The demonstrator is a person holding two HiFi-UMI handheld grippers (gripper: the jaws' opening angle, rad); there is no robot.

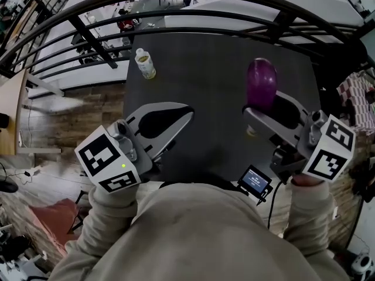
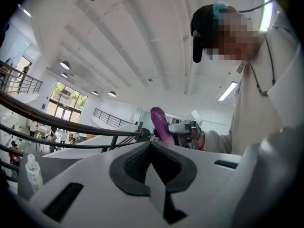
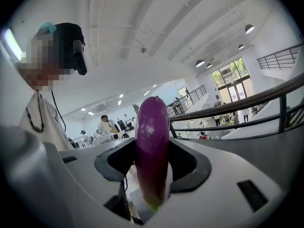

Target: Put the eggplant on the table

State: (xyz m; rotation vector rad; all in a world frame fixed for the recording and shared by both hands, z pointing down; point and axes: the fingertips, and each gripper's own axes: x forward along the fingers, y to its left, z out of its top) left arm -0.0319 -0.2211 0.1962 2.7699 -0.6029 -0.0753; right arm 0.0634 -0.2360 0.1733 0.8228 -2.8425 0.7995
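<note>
A wide white hall with railings lies behind a dark bench, whose top is bare apart from a bottle near its far left corner. The eggplant is not on the bench yet. It hangs over the top, well to the right of the bottle and nearer the person, pinched in the right tongs. Its green stem end sits back between the jaws and its purple body sticks out past the tips. The left tongs are pressed together with nothing in them, and they hover on the near side of the bottle.

To do this step well, I would lower the right tongs until the eggplant's long side rests on the bare top, well away from the bottle. The jaws should be spread only once the weight is carried. It is round and smooth, so it will likely roll if let go from above or while tilted. The left tongs can stay clear.

By count there is one eggplant, one bottle, one bench and two tongs. One small screen sits at the bench's near edge, far on the person's side of the bottle.
</note>
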